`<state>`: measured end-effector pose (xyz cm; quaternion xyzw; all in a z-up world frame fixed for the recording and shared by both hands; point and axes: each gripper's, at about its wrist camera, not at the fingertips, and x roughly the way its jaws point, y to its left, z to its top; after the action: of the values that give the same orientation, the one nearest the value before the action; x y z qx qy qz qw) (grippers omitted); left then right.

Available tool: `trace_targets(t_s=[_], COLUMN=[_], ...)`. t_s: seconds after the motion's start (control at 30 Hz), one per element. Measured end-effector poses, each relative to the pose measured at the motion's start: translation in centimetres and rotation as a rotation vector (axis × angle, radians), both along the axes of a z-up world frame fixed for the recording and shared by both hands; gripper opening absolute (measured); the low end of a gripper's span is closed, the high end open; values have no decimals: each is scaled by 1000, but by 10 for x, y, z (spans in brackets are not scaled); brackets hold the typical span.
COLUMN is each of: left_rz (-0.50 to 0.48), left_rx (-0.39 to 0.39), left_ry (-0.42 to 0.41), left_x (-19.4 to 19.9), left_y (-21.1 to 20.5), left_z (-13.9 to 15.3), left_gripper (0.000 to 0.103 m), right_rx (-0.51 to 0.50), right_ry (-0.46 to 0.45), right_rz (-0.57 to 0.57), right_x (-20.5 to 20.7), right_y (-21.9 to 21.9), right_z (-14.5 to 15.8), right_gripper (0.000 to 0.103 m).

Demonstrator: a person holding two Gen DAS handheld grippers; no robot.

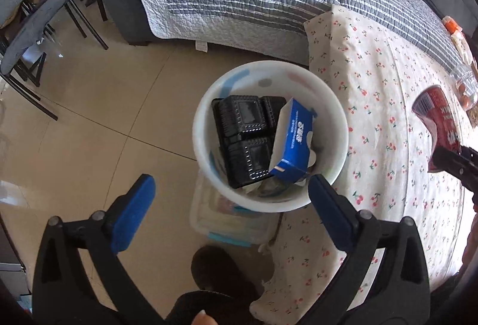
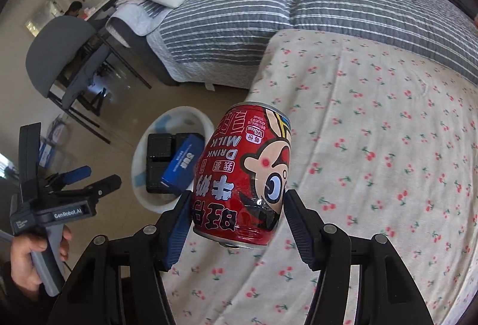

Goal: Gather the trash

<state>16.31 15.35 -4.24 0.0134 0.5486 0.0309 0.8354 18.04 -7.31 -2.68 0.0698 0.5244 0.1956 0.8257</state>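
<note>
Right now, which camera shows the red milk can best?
The right wrist view. The red milk can fills the middle, clamped in the right tool, cartoon face and "MILK DRINK" readable though upside down. The left wrist view only catches the can at its right edge, small, above the flowered tablecloth.

**My hand-held grippers: appearance**

My left gripper (image 1: 231,199) has black ribbed arms, round grey rivets and blue finger pads (image 1: 136,213). My right gripper (image 2: 236,223) matches it. My bare hand (image 2: 28,260) grips a grey handle (body lettered "GenRobot.AI").
</note>
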Motion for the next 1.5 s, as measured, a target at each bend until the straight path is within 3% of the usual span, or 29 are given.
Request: trace_targets(t_s=[0.13, 0.43, 0.6, 0.77, 0.97, 1.1, 1.3, 1.5], left_rz=[5, 20, 36, 26, -50, -123, -191, -222], left_rx=[46, 31, 19, 2, -7, -7, -94, -63], left_ry=[6, 20, 18, 10, -20, -63, -124, -235], left_x=[-7, -12, -11, -14, -25, -43, -76, -118], left_y=[16, 41, 46, 42, 9, -24, -65, -104], left_z=[-5, -10, -10, -10, 0, 19, 49, 68], left_gripper=[102, 102, 102, 102, 102, 102, 102, 102], right_rx=[7, -8, 26, 44, -30, -134, -253, -320], right_ry=[16, 29, 31, 3, -56, -111, -203, -333], right_rz=[46, 55, 26, -22, -123, -226, -424, -564], right_x=[13, 41, 44, 30, -22, -72, -159, -223], right_y=[42, 92, 90, 68, -1, -55, -123, -148], right_z=[-19, -47, -47, -27, 10, 30, 48, 65], right_gripper=[62, 63, 67, 70, 76, 81, 88, 95])
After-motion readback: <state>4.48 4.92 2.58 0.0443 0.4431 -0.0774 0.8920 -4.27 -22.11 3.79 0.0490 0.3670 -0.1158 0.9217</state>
